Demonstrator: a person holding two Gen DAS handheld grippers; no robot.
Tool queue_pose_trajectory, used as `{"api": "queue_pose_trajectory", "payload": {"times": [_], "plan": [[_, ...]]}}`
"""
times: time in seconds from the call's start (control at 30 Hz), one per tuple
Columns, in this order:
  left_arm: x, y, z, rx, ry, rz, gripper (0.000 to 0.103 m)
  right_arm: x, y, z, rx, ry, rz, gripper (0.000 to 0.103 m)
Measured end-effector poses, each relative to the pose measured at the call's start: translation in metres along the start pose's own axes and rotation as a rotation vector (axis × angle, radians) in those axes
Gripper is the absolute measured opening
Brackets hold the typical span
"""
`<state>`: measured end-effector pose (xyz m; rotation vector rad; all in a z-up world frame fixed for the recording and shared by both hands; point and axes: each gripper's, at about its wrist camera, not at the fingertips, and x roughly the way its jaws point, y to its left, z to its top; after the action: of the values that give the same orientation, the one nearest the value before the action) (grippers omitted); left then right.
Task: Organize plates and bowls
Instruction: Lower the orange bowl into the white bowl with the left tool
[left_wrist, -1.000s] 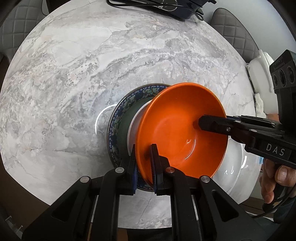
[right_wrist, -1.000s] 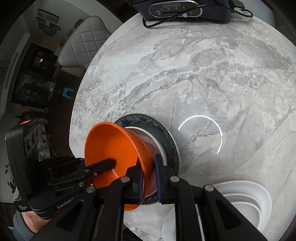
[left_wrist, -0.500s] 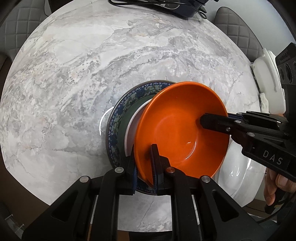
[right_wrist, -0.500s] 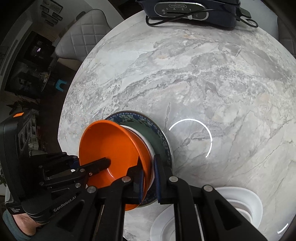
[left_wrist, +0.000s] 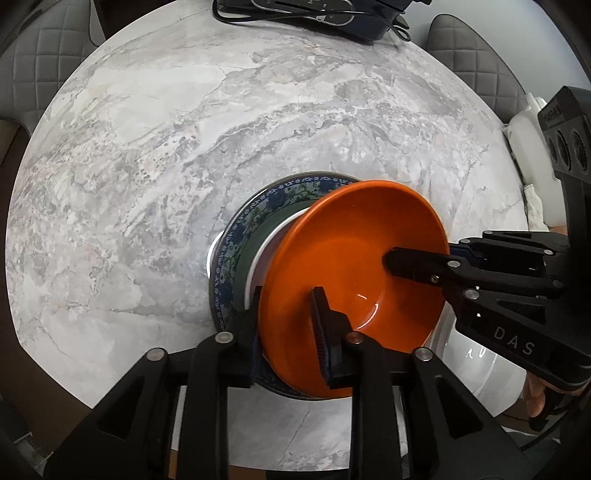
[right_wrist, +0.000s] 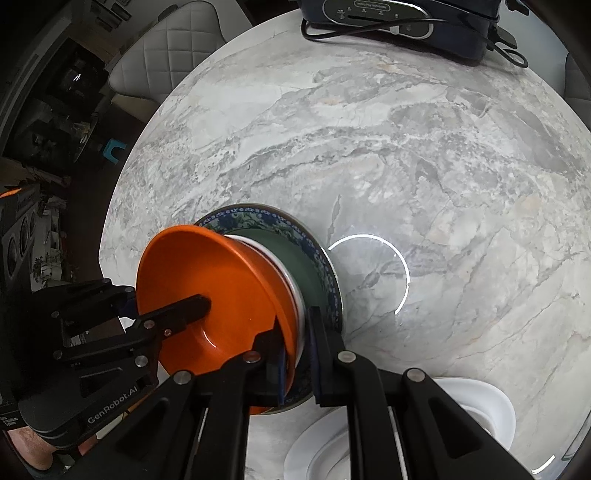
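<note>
Orange bowl (left_wrist: 354, 280) sits at the top of a nested stack: under it a white dish (right_wrist: 293, 284) shows as a thin rim, then a dark green bowl (right_wrist: 295, 254), all resting on a blue floral plate (left_wrist: 258, 218) on the marble table (left_wrist: 147, 147). The bowl looks tilted rather than seated flat.

The left gripper (left_wrist: 286, 325) straddles the near rim of the orange bowl; its jaws have just been opening, and a clear gap now shows between the inner finger and the bowl wall, so it no longer pinches. The right gripper (right_wrist: 297, 350) is nearly closed, its fingers clamped across the rims of the orange bowl and the white dish together.

To finish this placement well, I judge the left hand should lift straight up and clear without dragging the rim. The right should then let go only once the bowl rests level and centred. Releasing while it leans risks it sliding off toward the white plates (right_wrist: 476, 417) just beside the stack.
</note>
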<state>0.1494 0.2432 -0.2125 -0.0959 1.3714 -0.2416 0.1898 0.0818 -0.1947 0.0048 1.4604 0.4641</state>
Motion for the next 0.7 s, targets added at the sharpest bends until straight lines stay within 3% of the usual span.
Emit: {"api": "queue_pose_trajectory", "payload": {"times": [0.1,0.2,0.37,0.7], "plan": [[0.001,-0.006,0.0,0.016,-0.011,-0.041,0.052,0.001,-0.001,0.0,0.003,0.007,0.008,0.013],[0.002,-0.013,-0.001,0.02,-0.02,-0.047,0.065,0.001,-0.002,0.001,0.004,0.009,0.007,0.014],[0.002,-0.015,-0.001,0.023,-0.025,-0.053,0.068,0.003,-0.006,0.002,0.008,0.012,0.006,0.02],[-0.003,-0.012,0.0,0.01,-0.029,-0.062,0.07,0.003,-0.004,0.003,0.004,0.017,0.006,0.021]]}}
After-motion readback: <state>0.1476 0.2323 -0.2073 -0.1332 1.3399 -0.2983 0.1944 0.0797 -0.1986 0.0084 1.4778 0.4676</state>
